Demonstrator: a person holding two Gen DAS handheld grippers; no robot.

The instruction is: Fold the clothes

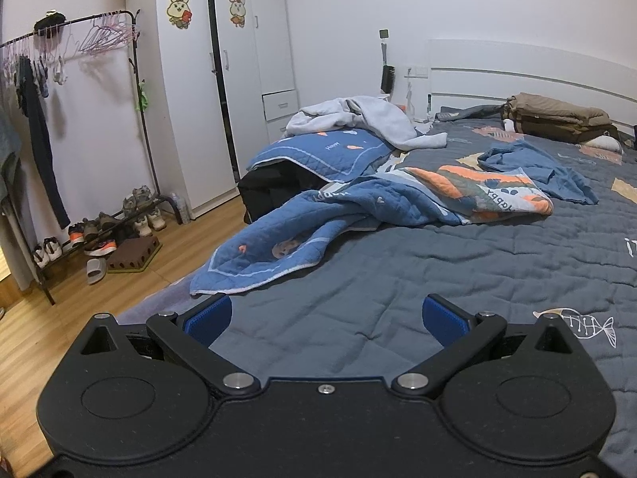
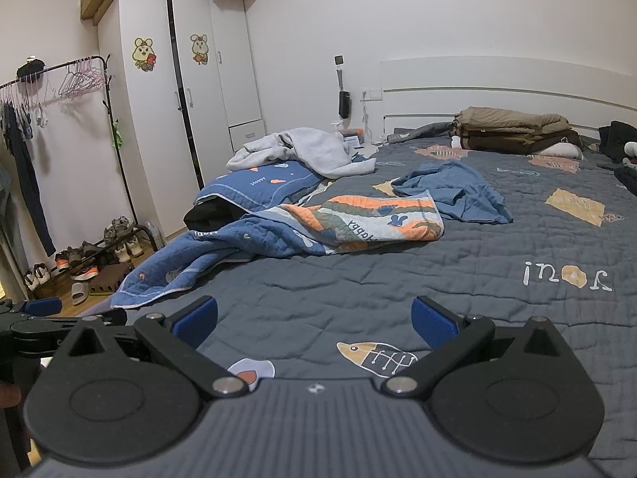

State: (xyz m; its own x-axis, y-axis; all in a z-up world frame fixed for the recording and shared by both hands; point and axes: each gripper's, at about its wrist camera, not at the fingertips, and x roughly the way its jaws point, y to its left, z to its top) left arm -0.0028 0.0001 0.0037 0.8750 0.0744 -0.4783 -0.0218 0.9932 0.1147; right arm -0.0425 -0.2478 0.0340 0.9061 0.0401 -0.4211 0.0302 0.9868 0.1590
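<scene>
A crumpled blue garment (image 1: 533,169) (image 2: 458,191) lies on the grey quilted bed (image 1: 438,271) (image 2: 458,271), well ahead of both grippers. A pale grey hoodie (image 1: 366,119) (image 2: 306,151) is heaped at the bed's far left corner. A rumpled blue patterned quilt (image 1: 318,223) (image 2: 278,231) spreads between them and hangs off the left edge. My left gripper (image 1: 326,318) stands open over bare bedding near the bed's left edge, nothing between its blue pads. My right gripper (image 2: 314,320) is open too, empty, above a fish print. The left gripper (image 2: 40,310) shows at the right wrist view's left edge.
Folded brown bedding (image 1: 557,117) (image 2: 513,129) sits by the white headboard. Left of the bed are a wood floor, a clothes rack with hangers (image 1: 79,40) (image 2: 59,79), shoes (image 1: 99,235) on a low shelf, and a white wardrobe (image 1: 207,79) (image 2: 179,99).
</scene>
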